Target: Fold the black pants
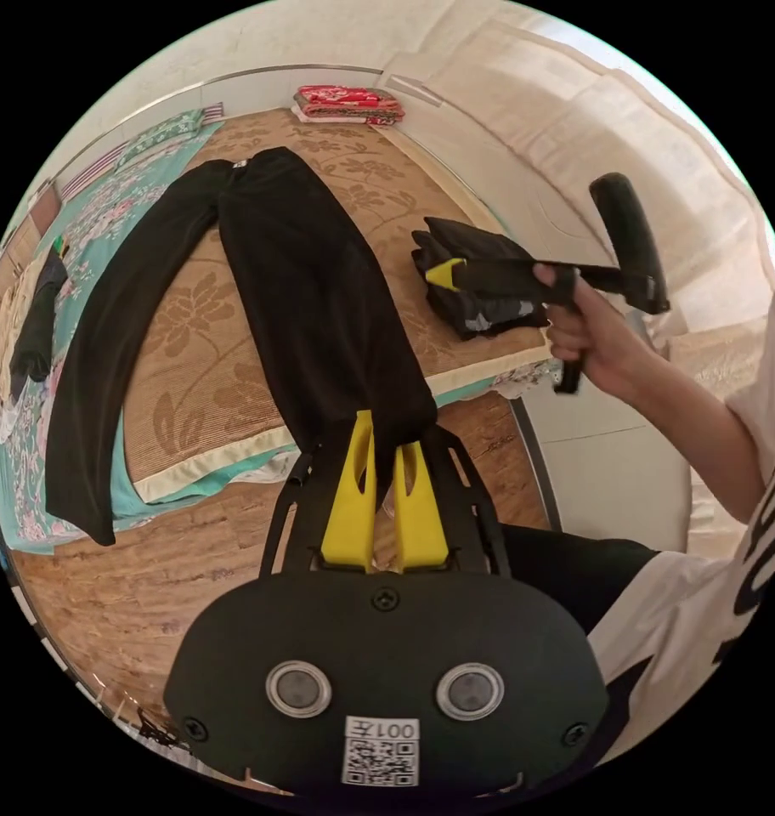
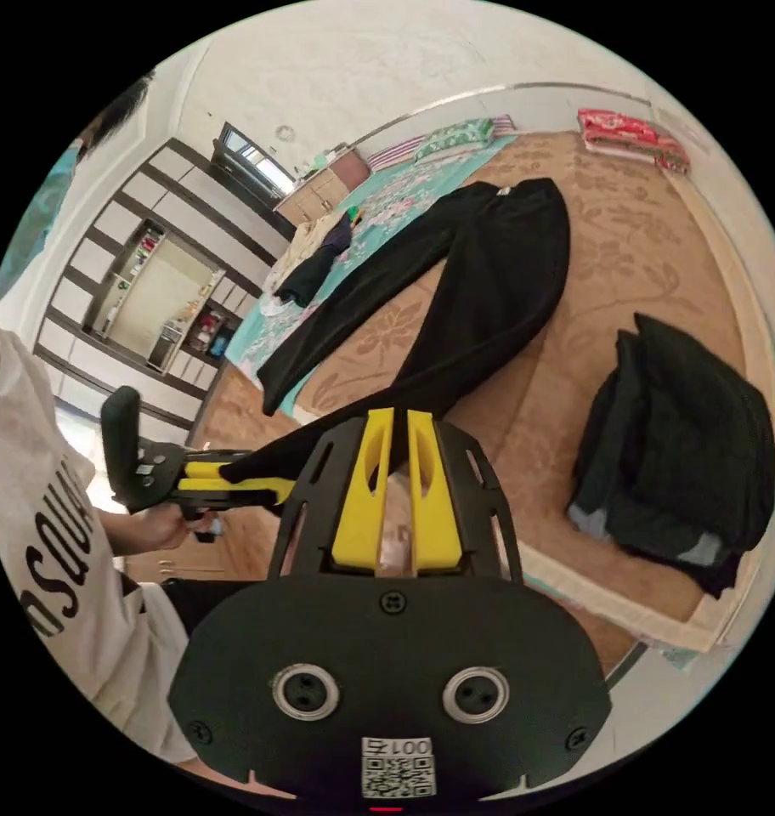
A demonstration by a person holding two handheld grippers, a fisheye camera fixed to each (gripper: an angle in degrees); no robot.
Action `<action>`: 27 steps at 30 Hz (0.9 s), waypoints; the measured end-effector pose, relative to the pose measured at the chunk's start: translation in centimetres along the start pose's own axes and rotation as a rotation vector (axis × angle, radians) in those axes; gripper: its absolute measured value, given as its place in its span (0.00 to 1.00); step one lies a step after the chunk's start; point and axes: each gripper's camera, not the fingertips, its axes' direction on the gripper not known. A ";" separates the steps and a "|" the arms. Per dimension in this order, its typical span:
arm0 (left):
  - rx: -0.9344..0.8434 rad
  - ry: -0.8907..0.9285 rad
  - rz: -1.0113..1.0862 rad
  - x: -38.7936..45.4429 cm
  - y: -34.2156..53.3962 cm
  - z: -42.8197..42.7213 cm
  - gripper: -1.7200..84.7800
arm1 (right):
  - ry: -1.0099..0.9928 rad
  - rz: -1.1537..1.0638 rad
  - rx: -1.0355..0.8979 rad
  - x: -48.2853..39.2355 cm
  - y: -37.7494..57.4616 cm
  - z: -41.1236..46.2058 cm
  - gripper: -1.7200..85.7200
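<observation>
In the left gripper view the black pants [image 1: 260,280] lie spread flat on a tan flowered mat [image 1: 362,178] on the bed, waistband at the far end and the two legs running toward the near edge; one leg trails off the left side over the teal sheet [image 1: 90,238], the other reaches the near edge, where the left gripper [image 1: 387,442] has its yellow jaws pressed together on the cuff. To the right, a hand [image 1: 587,331] holds the right gripper [image 1: 443,274] in the air near a folded pile of dark clothes [image 1: 477,280]; its yellow tips look pressed together with nothing between them. In the right gripper view the pants [image 2: 481,272] again lie open and unfolded, and the right gripper [image 2: 393,425] shows its jaws nearly touching, a thin gap between them, clear of any cloth as far as I can tell. The left gripper [image 2: 234,478] appears at the near left, pinching the end of one leg. The pile of dark clothes [image 2: 676,442] sits at the right on the mat [image 2: 625,255]. By my judgement the folding has barely begun: one cuff is held, no fold is made, and every fold is left.
</observation>
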 end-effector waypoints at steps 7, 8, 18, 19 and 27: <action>-0.009 0.081 0.017 1.2 -0.2 -7.6 0.00 | 0.295 0.012 0.265 7.9 -13.0 6.9 0.17; -0.016 0.142 0.025 1.1 -0.3 -8.8 0.00 | 0.306 0.047 0.297 9.4 -15.4 8.4 0.18; 0.004 0.337 -0.062 -0.2 -2.4 -20.1 0.00 | 0.144 0.262 0.044 16.2 -29.8 19.8 0.13; 0.011 0.348 -0.068 -0.3 -2.8 -21.5 0.00 | 0.133 0.274 0.029 16.4 -30.3 20.2 0.12; 0.073 0.463 -0.183 -4.5 -4.0 -30.9 0.00 | -0.207 0.375 0.054 19.3 -34.4 21.6 0.04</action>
